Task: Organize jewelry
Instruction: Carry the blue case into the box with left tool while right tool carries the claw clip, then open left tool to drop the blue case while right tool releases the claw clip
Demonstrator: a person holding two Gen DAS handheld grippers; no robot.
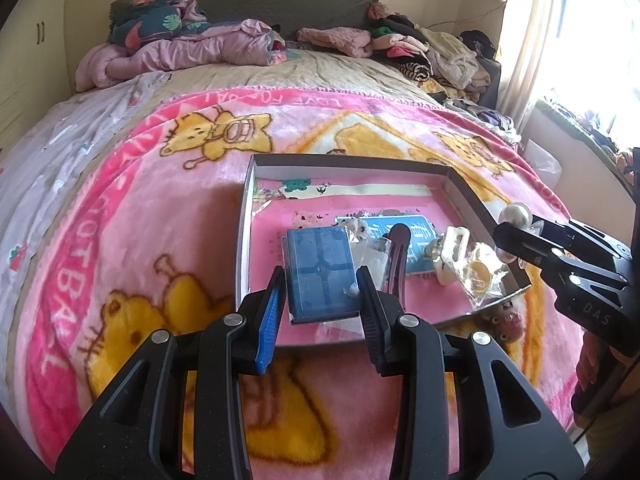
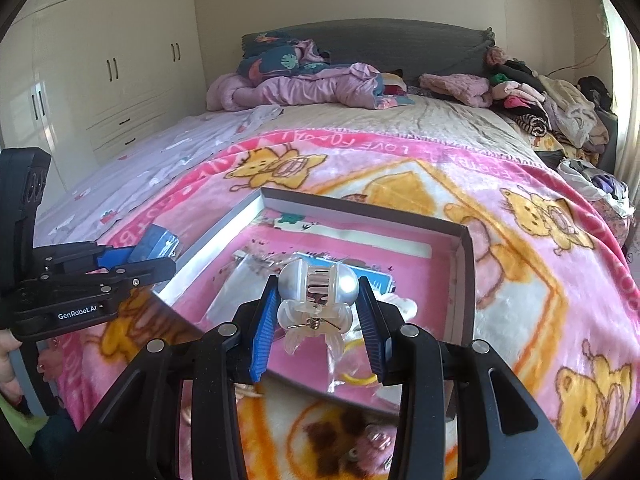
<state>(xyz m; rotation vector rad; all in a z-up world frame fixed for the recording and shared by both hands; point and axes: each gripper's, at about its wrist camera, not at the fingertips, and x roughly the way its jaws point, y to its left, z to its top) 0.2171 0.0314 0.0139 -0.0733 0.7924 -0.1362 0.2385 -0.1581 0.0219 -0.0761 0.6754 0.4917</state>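
Pink cartoon blanket (image 1: 160,208) covers the bed; nearest, the left gripper (image 1: 320,288) clamps a blue box (image 1: 320,272), the right gripper (image 2: 318,304) pinches a pearl claw clip (image 2: 316,292) above the shallow tray (image 2: 466,280). Lower each gently into separate bare spots before the fingers let go

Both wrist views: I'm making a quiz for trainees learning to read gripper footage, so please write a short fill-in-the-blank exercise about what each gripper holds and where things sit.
1. The left gripper is shut on a small ____ box.
2. The right gripper grips a pearl hair ____.
3. The cardboard tray rests on a pink blanket spread over a ____.
4. A cream hair claw lies ____ the tray.

Missing words: blue; claw; bed; inside
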